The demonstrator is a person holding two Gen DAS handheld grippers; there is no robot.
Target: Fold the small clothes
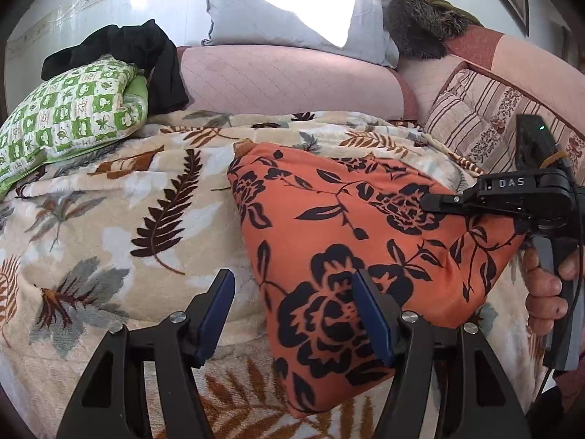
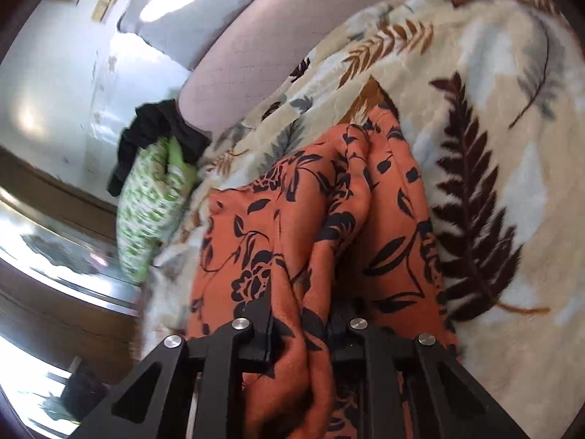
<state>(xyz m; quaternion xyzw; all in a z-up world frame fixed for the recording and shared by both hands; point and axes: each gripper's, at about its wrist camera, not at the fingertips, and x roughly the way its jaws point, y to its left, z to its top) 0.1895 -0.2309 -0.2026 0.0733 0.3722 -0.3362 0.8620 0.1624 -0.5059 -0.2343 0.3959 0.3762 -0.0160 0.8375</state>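
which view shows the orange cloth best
The left wrist view: it takes in nearly the whole orange cloth spread on the blanket, with the right gripper at its edge. The right wrist view shows only a bunched part of it, close up, clamped between that gripper's fingers.

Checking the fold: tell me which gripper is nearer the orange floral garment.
Right. The right gripper grips the orange floral garment; the left gripper is open at its near edge.

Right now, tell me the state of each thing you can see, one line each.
Left gripper: open, holding nothing.
Right gripper: shut on orange floral garment.
Orange floral garment: partly folded, one edge lifted off the leaf blanket.
Black garment: crumpled, draped over green pillow.
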